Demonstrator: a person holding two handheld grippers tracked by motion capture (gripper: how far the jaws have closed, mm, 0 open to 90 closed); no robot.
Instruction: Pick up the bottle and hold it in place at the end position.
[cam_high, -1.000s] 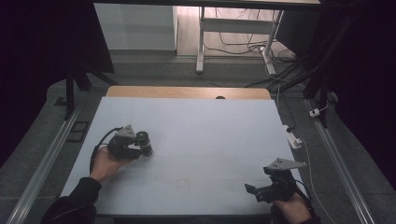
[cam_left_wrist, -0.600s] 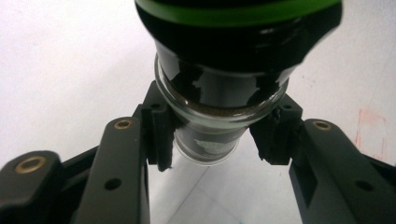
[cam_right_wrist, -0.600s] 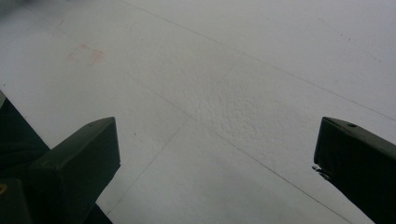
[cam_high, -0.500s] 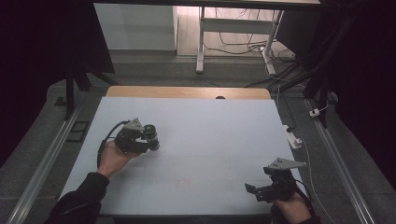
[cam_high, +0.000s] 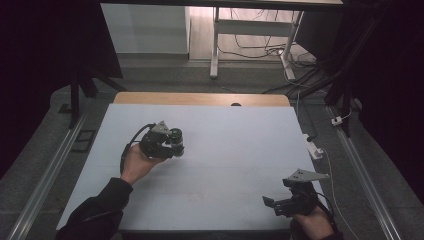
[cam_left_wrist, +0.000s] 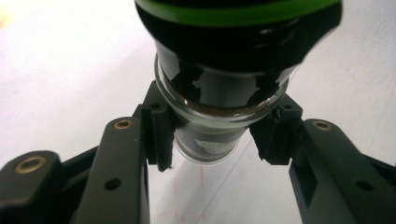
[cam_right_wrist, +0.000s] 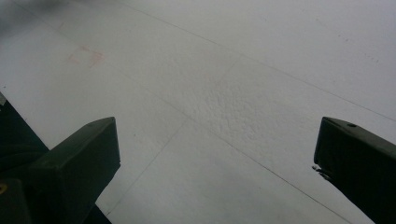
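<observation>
A glass jar (cam_high: 175, 135) with a green lid and dark contents is held above the white table (cam_high: 230, 145), left of its middle. My left gripper (cam_high: 172, 144) is shut on it. In the left gripper view the two black pads (cam_left_wrist: 161, 135) press on the sides of the jar (cam_left_wrist: 219, 74) below its green lid band, and the table shows underneath. My right gripper (cam_high: 273, 205) rests low at the table's front right corner, open, with only bare white surface between its jaws (cam_right_wrist: 217, 154).
A wooden strip (cam_high: 200, 98) runs along the table's far edge. A white plug block (cam_high: 314, 149) with a cable lies at the right edge. Metal rails (cam_high: 50, 170) flank the table on the floor. A white stand (cam_high: 215, 45) and loose cables sit beyond.
My left hand has carried the jar to the right and a little up and away from the person. The right gripper has kept still.
</observation>
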